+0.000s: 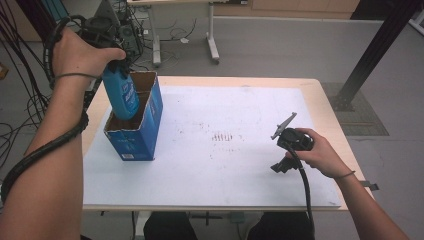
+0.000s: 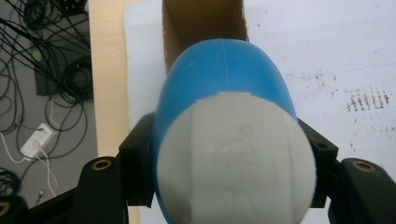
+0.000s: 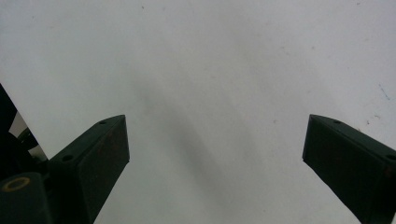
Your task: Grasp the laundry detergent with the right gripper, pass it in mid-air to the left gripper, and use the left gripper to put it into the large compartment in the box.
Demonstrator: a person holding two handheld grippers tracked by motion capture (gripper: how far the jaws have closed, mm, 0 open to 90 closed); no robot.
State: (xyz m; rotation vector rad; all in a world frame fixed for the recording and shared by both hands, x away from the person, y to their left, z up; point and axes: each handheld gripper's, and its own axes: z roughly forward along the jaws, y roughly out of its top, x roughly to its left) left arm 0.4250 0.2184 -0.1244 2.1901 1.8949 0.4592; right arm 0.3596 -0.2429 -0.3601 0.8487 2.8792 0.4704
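On the near right of the table [image 1: 320, 92], the right tongs [image 1: 281, 167] rest low over the white sheet [image 1: 225, 165] in the person's right hand [image 1: 320, 155] — released, the two black jaws standing wide apart with nothing between them in the right gripper view. Farther off, at the left side of the sheet, an open blue cardboard box [image 1: 145, 135] stands upright, its brown inside showing. Above it the left hand [image 1: 77, 52] holds the left tongs [image 1: 117, 67], which are clenched on a blue bottle [image 1: 121, 95] near its white cap [image 2: 233, 158]. The bottle hangs cap-up, slightly tilted, its lower end dipping into the far part of the box — in the left gripper view the jaws press against both sides of the bottle.
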